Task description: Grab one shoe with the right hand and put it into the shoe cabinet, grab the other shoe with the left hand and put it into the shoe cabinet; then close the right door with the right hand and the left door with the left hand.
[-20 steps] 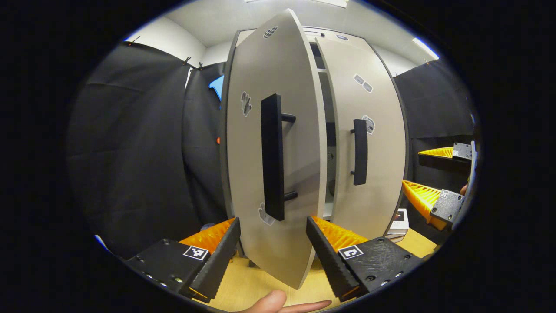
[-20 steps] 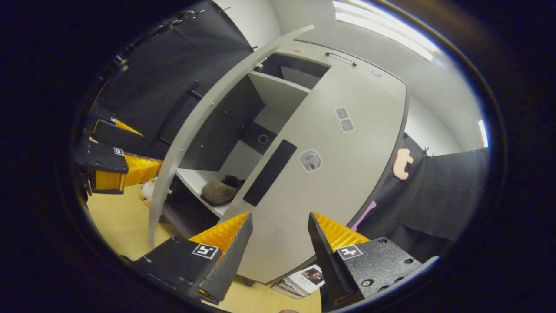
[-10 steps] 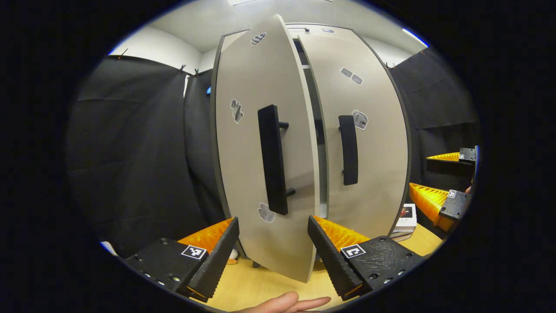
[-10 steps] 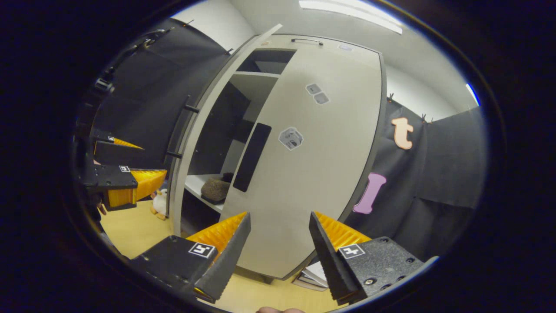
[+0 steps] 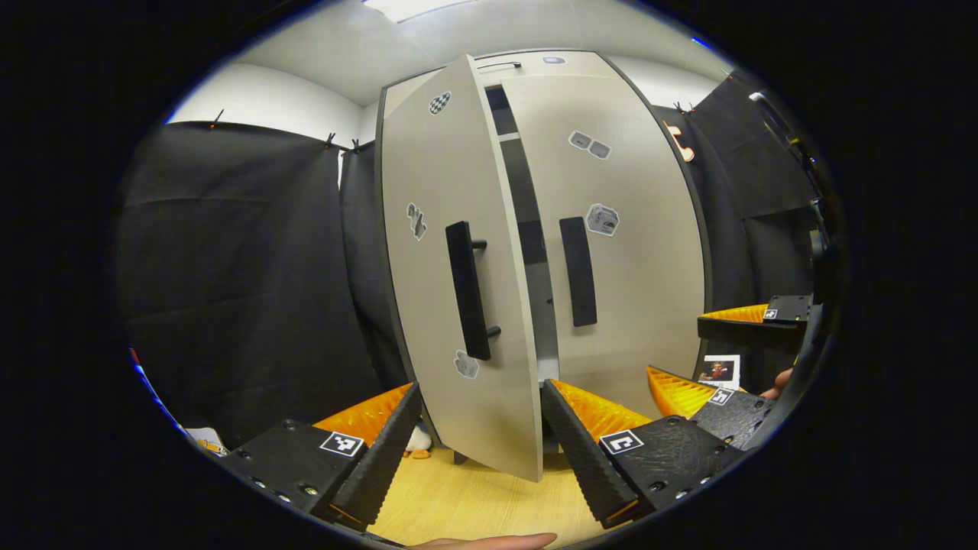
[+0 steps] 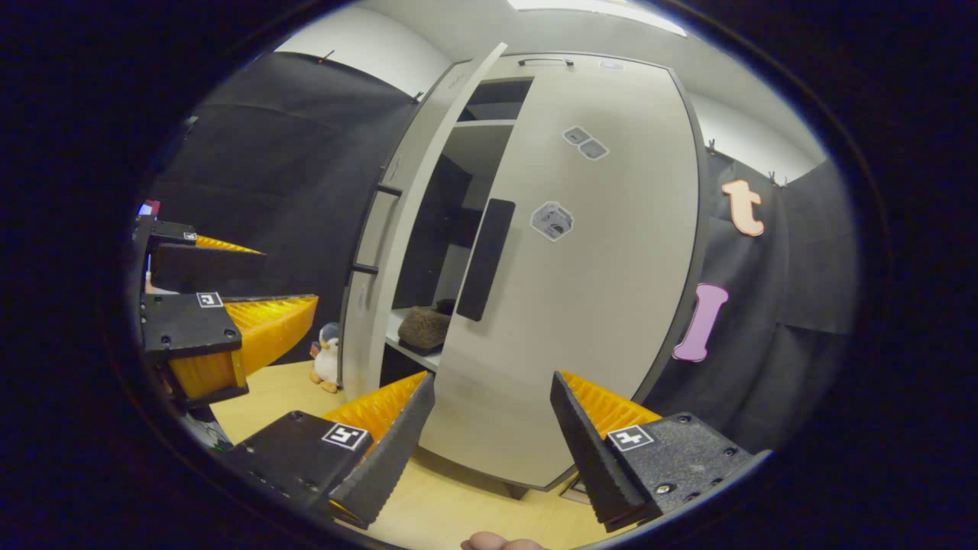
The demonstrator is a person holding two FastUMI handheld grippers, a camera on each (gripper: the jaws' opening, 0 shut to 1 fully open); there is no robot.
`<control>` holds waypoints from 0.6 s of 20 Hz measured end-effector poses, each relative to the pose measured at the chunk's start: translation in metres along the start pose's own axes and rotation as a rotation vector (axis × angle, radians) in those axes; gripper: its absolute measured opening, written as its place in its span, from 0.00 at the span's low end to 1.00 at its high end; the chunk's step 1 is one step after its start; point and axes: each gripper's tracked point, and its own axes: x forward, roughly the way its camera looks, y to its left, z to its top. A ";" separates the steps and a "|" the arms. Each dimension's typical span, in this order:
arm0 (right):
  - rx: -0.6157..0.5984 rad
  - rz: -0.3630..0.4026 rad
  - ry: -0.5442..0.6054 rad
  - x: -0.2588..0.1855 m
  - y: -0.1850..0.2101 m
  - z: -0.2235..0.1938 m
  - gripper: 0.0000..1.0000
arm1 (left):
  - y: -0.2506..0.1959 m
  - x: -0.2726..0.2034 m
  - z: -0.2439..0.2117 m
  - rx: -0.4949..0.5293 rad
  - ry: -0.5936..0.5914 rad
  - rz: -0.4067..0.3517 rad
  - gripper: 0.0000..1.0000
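Note:
The pale shoe cabinet (image 5: 535, 65) stands ahead. Its left door (image 5: 435, 321) hangs partly open, with a black handle (image 5: 466, 298). Its right door (image 5: 634, 260) lies flat against the front, shut or nearly so. My left gripper (image 5: 481, 439) is open and holds nothing, a little short of the left door's lower edge. In the right gripper view a dark furry shoe (image 6: 424, 327) rests on a shelf inside, seen through the gap. My right gripper (image 6: 489, 431) is open and holds nothing, facing the right door (image 6: 596, 305). The left gripper (image 6: 286, 279) shows at its left.
A small toy penguin (image 6: 328, 363) stands on the wooden floor (image 5: 474, 496) by the cabinet's left foot. A stack of books (image 5: 718, 370) lies at its right foot. Black cloth walls flank the cabinet. A fingertip (image 5: 497, 541) shows at the bottom edge.
The right door has swung from ajar to nearly flat against the cabinet. Both grippers have drawn back from the cabinet. The left door remains partly open.

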 end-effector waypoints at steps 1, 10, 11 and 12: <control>0.012 0.018 0.007 0.001 0.004 -0.002 0.99 | -0.005 -0.001 -0.001 0.003 0.008 -0.008 0.96; 0.091 -0.053 0.063 -0.003 0.030 0.008 0.98 | 0.002 -0.005 -0.003 -0.006 -0.022 -0.125 0.91; 0.088 -0.074 0.052 -0.005 0.030 0.013 0.98 | 0.004 -0.001 -0.003 -0.014 -0.034 -0.156 0.92; 0.087 -0.095 0.034 -0.007 0.031 0.018 0.98 | 0.006 0.006 -0.003 -0.026 -0.053 -0.183 0.92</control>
